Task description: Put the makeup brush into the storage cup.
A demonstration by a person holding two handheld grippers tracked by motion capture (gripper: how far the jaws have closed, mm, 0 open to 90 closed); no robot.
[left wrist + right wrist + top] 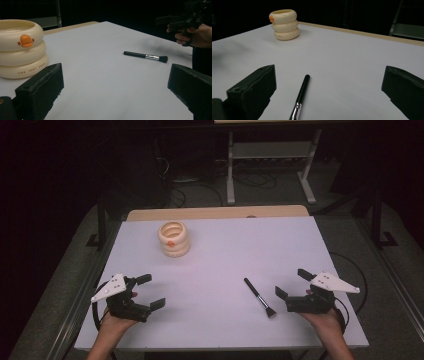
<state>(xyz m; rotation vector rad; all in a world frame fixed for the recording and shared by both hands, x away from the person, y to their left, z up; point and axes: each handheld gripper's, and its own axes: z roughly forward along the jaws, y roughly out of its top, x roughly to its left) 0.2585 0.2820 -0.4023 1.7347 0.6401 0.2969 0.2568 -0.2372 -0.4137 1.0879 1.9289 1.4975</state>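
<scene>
A black-handled makeup brush (260,298) was seen lying flat on the white table (220,265) at the lower right of the high view, its bristle end toward the bottom edge and just beside the right gripper (292,284), whose jaws were spread wide with nothing between them. In the right gripper view the handle (301,94) was seen running up from the bottom edge between the two jaws, nearer the left one. The left gripper (150,292), at the lower left of the high view, was likewise held wide open and empty, well apart from the brush. A cream ringed cup (174,239) was set upright in the upper middle of the table, far from both. Trouble was judged most likely at the pickup: the thin round handle could be rolled or pushed aside if only one jaw met it first, or pinched off-centre and tipped by the heavier bristle end. The narrow cup mouth could also be missed, and the light cup knocked over.
</scene>
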